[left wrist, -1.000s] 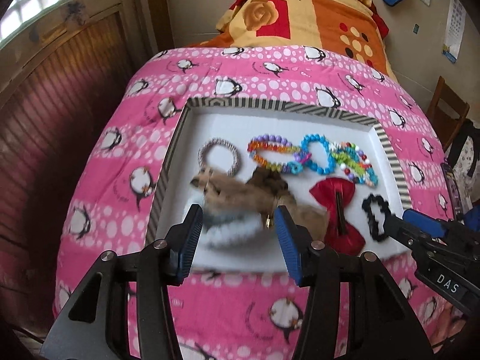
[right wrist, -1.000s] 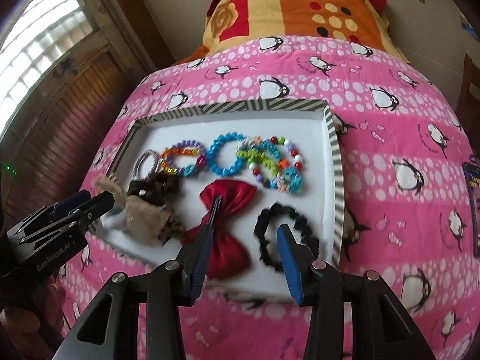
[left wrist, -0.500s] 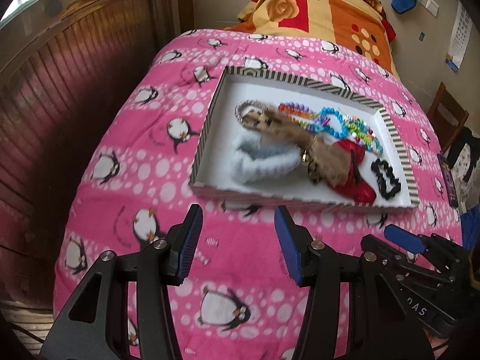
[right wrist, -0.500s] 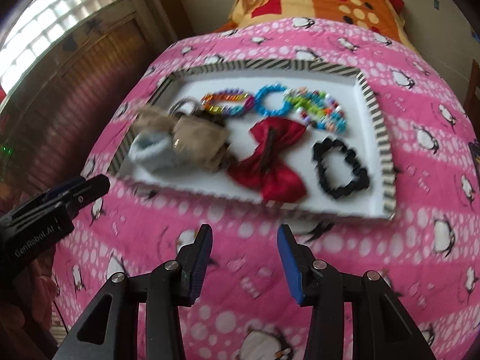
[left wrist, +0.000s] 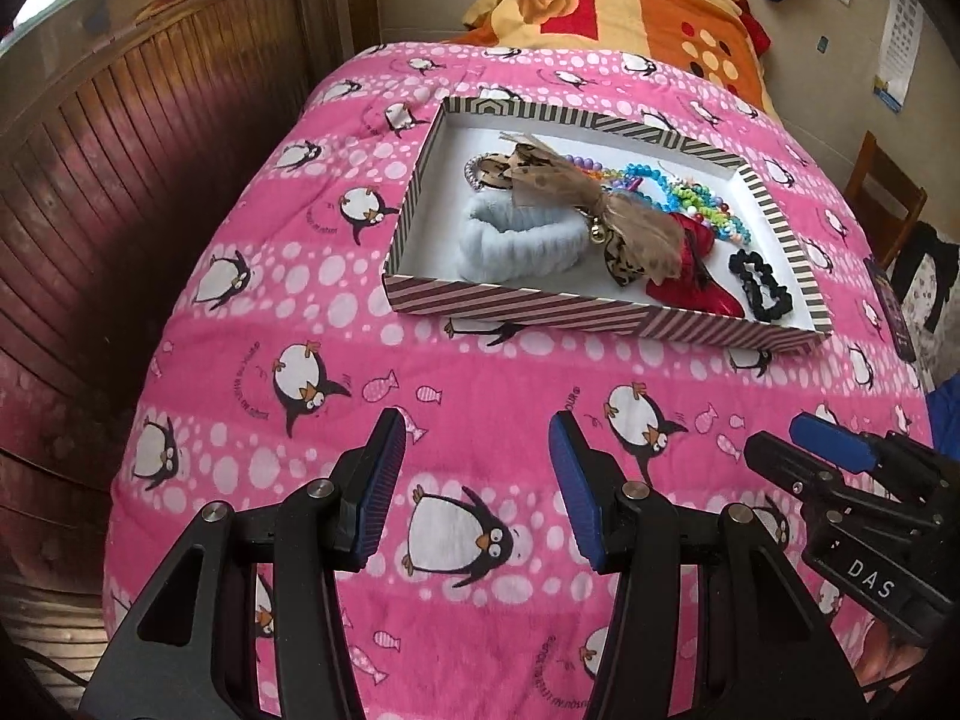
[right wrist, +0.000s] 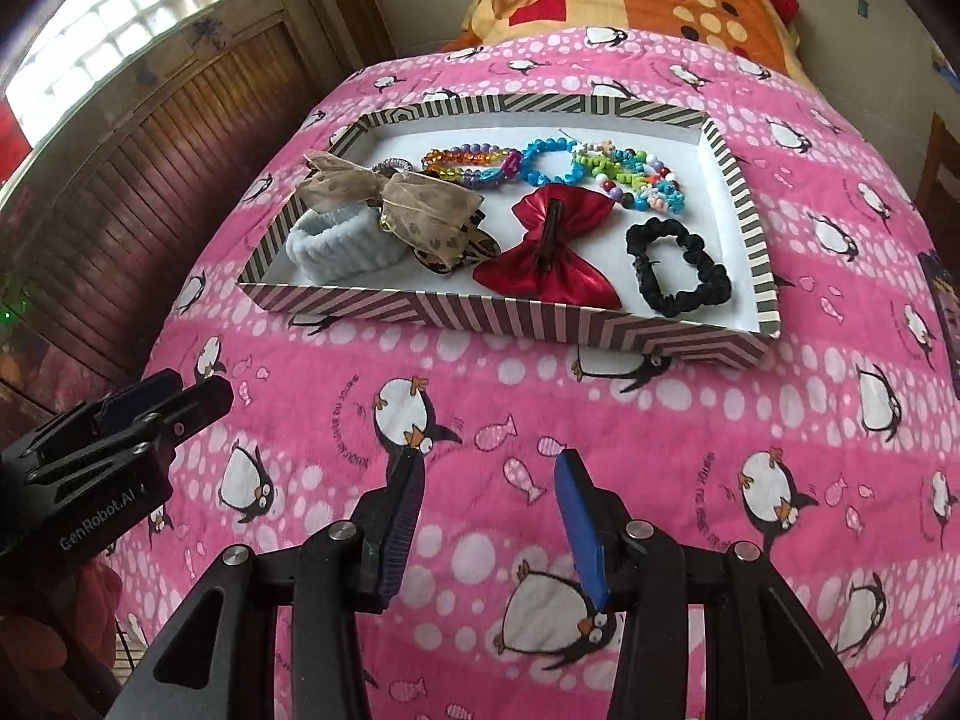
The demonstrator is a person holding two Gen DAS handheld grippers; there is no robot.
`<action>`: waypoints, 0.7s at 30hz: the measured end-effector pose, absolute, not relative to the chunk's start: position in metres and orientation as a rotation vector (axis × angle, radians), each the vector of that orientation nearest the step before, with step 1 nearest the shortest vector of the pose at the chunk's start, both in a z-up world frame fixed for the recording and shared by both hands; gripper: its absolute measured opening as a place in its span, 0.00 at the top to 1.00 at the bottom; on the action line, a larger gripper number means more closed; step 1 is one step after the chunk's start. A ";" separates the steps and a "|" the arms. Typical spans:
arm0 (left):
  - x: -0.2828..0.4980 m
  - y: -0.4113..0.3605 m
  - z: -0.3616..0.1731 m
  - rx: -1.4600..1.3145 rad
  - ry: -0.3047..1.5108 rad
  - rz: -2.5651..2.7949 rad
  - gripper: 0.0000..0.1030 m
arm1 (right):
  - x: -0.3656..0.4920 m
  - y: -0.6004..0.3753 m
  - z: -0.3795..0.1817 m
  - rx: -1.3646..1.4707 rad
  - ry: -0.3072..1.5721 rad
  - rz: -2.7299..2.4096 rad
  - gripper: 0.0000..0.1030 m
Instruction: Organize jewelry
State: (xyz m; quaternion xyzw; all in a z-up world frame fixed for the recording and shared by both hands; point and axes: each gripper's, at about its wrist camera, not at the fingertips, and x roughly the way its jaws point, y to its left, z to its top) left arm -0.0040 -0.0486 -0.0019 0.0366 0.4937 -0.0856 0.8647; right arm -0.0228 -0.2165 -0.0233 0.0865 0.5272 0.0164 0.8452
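Both claws hang over the pink penguin blanket (right wrist: 600,396) on the bed, short of the striped box (right wrist: 510,324), and neither holds anything. The left claw (left wrist: 474,468) has its jaws spread wide, and so does the right claw (right wrist: 486,510). All the jewelry lies inside the box: a pale blue band (right wrist: 336,240) at the left, a tan gauze bow (right wrist: 420,210) draped over it, a red bow (right wrist: 546,252) in the middle, a black scrunchie (right wrist: 678,270) at the right, and a row of bead bracelets (right wrist: 552,165) along the far side.

Judging from this, the sorting looks close to done or at a pause between pieces; nothing loose shows on the blanket. If any step is left, it is likely tidying the tan bow, which overlaps the blue band and a silvery ring (left wrist: 480,171). That would call for reaching forward over the near wall and pinching only the thin gauze, without dragging the band along.

The ring is mostly covered by the bow. The bracelets tangle together at their right end, so their count is unclear. A small bell-like charm (left wrist: 594,232) on the bow is hard to make out. In the left view, the near wall cuts off the front of the red bow.
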 end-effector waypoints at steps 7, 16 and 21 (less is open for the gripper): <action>-0.007 -0.052 0.015 0.078 0.995 -0.190 0.52 | -0.027 -0.217 -0.003 0.166 1.055 0.014 0.58; -0.005 -0.066 0.046 0.083 0.906 -0.202 0.52 | -0.023 -0.224 0.024 0.131 0.985 -0.019 0.57; -0.006 -0.072 0.049 0.079 0.894 -0.210 0.52 | -0.023 -0.225 0.028 0.123 0.971 -0.017 0.49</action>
